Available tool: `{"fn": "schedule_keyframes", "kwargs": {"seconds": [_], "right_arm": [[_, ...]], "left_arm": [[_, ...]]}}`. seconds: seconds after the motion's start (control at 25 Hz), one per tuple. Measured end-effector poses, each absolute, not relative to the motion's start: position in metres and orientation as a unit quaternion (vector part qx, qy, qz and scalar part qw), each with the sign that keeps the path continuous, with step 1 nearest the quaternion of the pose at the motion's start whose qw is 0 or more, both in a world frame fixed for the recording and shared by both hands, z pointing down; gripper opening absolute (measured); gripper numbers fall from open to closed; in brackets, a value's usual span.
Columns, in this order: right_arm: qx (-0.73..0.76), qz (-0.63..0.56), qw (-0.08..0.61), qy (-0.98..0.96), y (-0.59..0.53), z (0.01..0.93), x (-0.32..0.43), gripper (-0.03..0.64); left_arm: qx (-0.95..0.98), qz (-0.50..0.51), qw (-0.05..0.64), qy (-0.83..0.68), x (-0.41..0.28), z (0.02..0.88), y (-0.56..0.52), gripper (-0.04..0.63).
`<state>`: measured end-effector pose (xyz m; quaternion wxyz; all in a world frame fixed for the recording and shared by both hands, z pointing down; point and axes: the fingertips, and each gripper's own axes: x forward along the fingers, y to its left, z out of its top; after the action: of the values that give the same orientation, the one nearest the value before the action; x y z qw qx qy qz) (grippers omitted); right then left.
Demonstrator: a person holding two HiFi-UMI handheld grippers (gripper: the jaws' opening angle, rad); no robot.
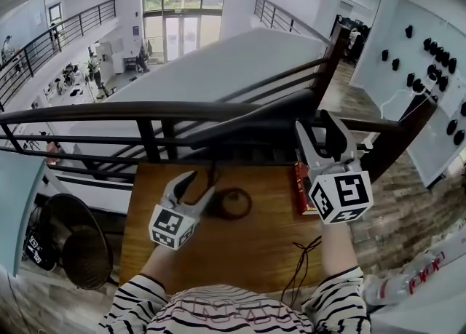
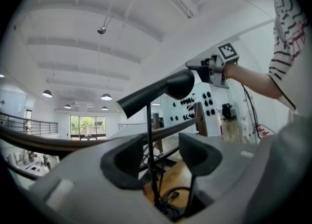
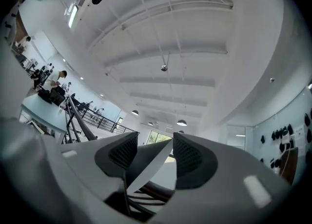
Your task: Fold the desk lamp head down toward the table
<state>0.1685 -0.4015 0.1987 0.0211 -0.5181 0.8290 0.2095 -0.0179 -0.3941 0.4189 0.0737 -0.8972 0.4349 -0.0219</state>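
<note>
The black desk lamp stands at the far edge of the wooden table [image 1: 240, 252]. Its long head [image 1: 247, 118] stretches level in front of the railing, above the round base [image 1: 233, 204]. My left gripper [image 1: 202, 182] is low by the base and open. The thin stem [image 2: 148, 135] rises between its jaws with gaps on both sides. My right gripper [image 1: 314, 121] is raised at the head's right end. It is open, and the lamp head [image 3: 146, 169] lies between its jaws. The left gripper view shows the head [image 2: 156, 91] overhead and the right gripper [image 2: 197, 68] at its rounded end.
A dark railing [image 1: 109, 112] runs just behind the table, with an open drop beyond it. A red book [image 1: 302, 187] lies at the table's right edge. A thin cable [image 1: 302, 260] trails over the near right corner. A black fan [image 1: 73, 241] stands on the floor to the left.
</note>
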Motion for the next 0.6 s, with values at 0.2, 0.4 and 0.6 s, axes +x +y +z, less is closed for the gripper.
{"fn": "schedule_keyframes", "kwargs": {"seconds": [0.2, 0.4, 0.6], "right_arm": [[-0.500, 0.249, -0.003, 0.830, -0.411, 0.190, 0.160, 0.193], [-0.504, 0.272, -0.026, 0.819, -0.421, 0.191, 0.158, 0.183], [-0.511, 0.293, -0.044, 0.807, -0.423, 0.192, 0.158, 0.183]], "left_arm": [[-0.903, -0.043, 0.060, 0.424, -0.003, 0.434, -0.416, 0.291], [-0.911, -0.072, 0.045, 0.404, 0.013, 0.453, -0.432, 0.346], [-0.914, -0.087, 0.035, 0.394, 0.021, 0.460, -0.444, 0.360]]}}
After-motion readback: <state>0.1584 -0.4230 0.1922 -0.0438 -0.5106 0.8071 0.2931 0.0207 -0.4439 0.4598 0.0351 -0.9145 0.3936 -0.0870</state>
